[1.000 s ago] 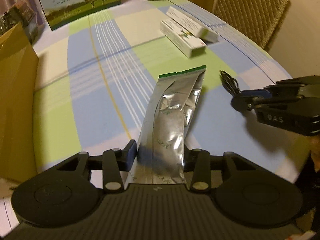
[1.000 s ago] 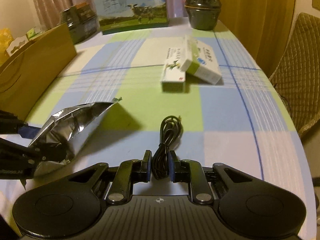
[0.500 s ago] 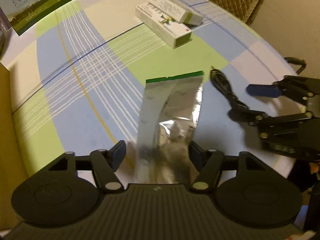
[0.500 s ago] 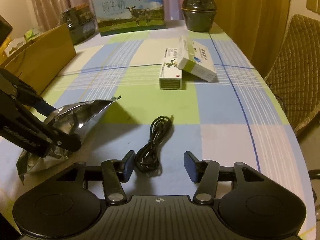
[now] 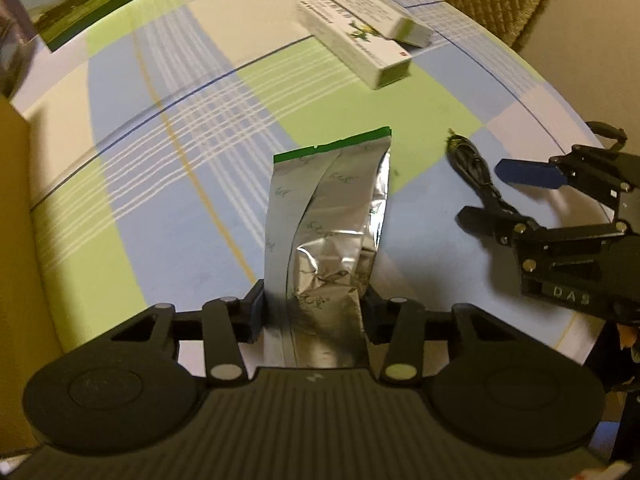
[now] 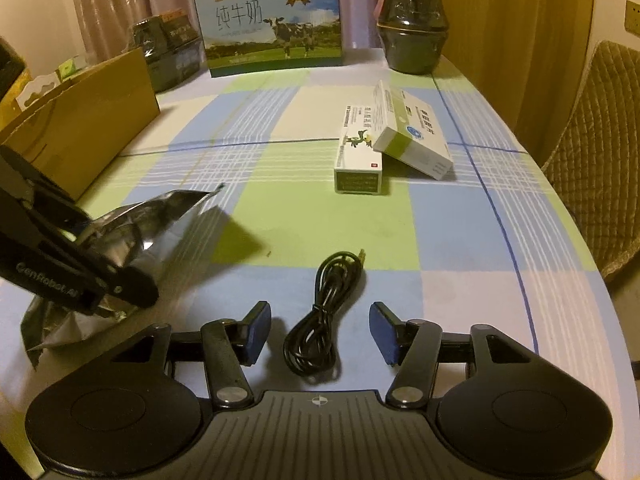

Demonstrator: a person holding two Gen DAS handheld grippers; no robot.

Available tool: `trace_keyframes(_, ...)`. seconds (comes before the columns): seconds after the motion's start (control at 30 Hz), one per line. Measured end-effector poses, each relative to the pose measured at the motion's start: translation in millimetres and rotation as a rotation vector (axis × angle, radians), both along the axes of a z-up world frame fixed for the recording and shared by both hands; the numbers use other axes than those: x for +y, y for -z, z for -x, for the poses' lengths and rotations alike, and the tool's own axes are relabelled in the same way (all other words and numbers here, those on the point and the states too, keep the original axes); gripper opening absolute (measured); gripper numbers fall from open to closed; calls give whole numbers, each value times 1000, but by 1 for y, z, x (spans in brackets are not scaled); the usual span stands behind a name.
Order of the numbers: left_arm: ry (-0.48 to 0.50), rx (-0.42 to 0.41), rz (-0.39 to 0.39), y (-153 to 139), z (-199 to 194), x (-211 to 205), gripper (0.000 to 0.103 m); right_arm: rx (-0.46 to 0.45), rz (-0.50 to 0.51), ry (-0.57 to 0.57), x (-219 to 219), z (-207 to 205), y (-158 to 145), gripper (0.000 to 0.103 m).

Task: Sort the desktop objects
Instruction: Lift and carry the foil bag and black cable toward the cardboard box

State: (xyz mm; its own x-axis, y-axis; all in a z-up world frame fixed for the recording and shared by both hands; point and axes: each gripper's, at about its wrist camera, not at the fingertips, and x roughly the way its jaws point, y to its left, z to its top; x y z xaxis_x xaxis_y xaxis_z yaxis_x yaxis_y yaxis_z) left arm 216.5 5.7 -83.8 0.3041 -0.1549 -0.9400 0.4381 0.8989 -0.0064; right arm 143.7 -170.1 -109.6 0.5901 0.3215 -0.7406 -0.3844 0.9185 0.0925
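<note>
The foil pouch [image 5: 324,236] lies on the desk [image 5: 180,184] at the near left, its green-edged open end pointing away and lifted slightly off the cloth, as the right wrist view shows. The left gripper [image 5: 314,312] straddles the crumpled near end of the pouch and its jaws are closing; both pads appear to press the foil sides. The pouch is judged light, thin and easily creased, with a slick metallised skin, so a hold across the crumpled, bulkier section should slip less than one on the flat sealed strip. Whether it still contains anything cannot be made out. The black cable [image 6: 320,316] lies coiled on the desk at the near centre, directly between the pads of the right gripper [image 6: 318,334], which stands released with clear gaps on either side of the coil. The cable is judged soft, light and prone to uncoiling; gathering it across the doubled loops in the middle should keep it together. Two cartons [image 6: 390,144], one leaning on the other, rest farther away to the right and are judged stiff and light. The cardboard box [image 6: 80,120] at the far left is cut off by the frame edge, so its interior is not visible. The pouch's near end is hidden under the left gripper body.
</note>
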Motion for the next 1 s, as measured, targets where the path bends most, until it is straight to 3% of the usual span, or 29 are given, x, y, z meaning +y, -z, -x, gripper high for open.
trace_keyframes(0.17,-20,4,4,2,0,3,47,-27,37,-17,12,1,3,51)
trace_keyframes(0.33,-19,0,2,8,5,7,55,-49,61,-16,13,2,5,39)
trace_keyframes(0.43,-13,2,2,9,6,6,51,-55,64,-10,12,2,4,32)
trace_keyframes(0.57,3,-3,7,8,8,5,44,-66,76,-32,15,4,4,13)
trace_keyframes(0.77,-17,-27,15,2,12,5,37,-67,68,-30,14,7,4,12)
trace_keyframes(1.0,-33,-37,40,-6,20,6,36,-79,55,-37,13,12,-1,12)
